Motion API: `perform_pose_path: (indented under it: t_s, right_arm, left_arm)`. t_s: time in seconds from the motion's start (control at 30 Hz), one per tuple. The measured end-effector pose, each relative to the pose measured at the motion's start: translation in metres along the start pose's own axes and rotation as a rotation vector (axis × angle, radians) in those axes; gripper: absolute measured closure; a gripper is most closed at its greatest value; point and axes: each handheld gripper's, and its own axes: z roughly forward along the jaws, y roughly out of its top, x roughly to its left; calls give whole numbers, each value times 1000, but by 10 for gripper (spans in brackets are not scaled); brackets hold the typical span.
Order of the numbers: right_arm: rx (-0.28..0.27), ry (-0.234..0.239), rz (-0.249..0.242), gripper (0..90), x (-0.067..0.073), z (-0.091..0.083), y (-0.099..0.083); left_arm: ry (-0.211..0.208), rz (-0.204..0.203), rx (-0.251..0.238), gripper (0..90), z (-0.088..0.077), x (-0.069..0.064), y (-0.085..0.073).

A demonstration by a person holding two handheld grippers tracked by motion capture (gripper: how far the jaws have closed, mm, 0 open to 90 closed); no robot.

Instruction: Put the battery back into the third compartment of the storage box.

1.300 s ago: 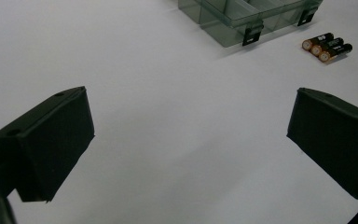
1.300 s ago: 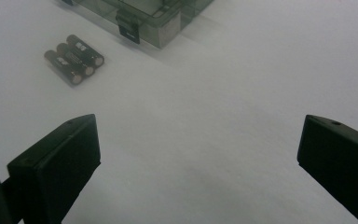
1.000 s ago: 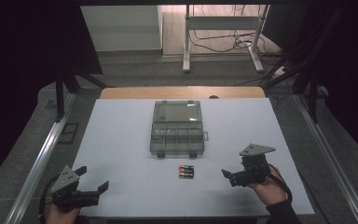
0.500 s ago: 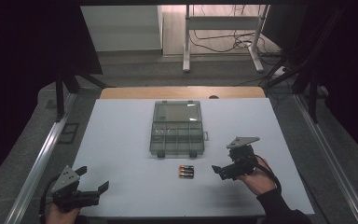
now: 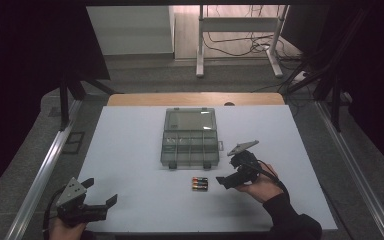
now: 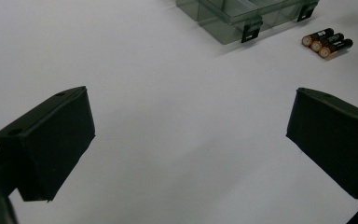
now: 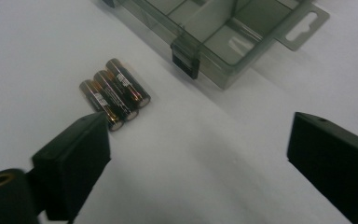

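Note:
Three black-and-copper batteries [image 5: 199, 184] [image 7: 115, 94] [image 6: 327, 42] lie side by side on the white table, just in front of a clear grey compartment box [image 5: 189, 138] [image 7: 223, 28] [image 6: 242, 14] with its lid shut. My right gripper [image 5: 228, 181] is open, held in a hand just right of the batteries, with its left jaw tip close beside them. At the table's front left corner my left gripper [image 5: 101, 198] is open with nothing between its jaws, far from the batteries.
The white table [image 5: 130, 150] has a wooden strip along its far edge. Metal rails [image 5: 45, 170] run along both sides. A white stand [image 5: 240, 45] and loose cables [image 5: 240, 47] lie on the floor beyond the table.
My right gripper has moved left and toward the batteries, ending just beside them. The left gripper has stayed put at the front left corner.

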Motion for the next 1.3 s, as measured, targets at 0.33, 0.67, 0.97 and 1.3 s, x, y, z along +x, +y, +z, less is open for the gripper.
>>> perform_pose_path:
  t_s: [0.33,0.67,0.97,1.3]
  right_arm:
    - [79,110,-89,438,11,23,26]
    - [131,129,-172,592,26,49,42]
    - [176,131,-227,671,29,66,44]
    - [213,105,-260,761,30,78,42]
  left_arm:
    - [-2,9,3,15,0,-1,0]
    - [-4,19,6,16,1,-1,0]
    - [-7,21,6,17,1,-1,0]
    - [-9,23,8,17,1,-2,1]
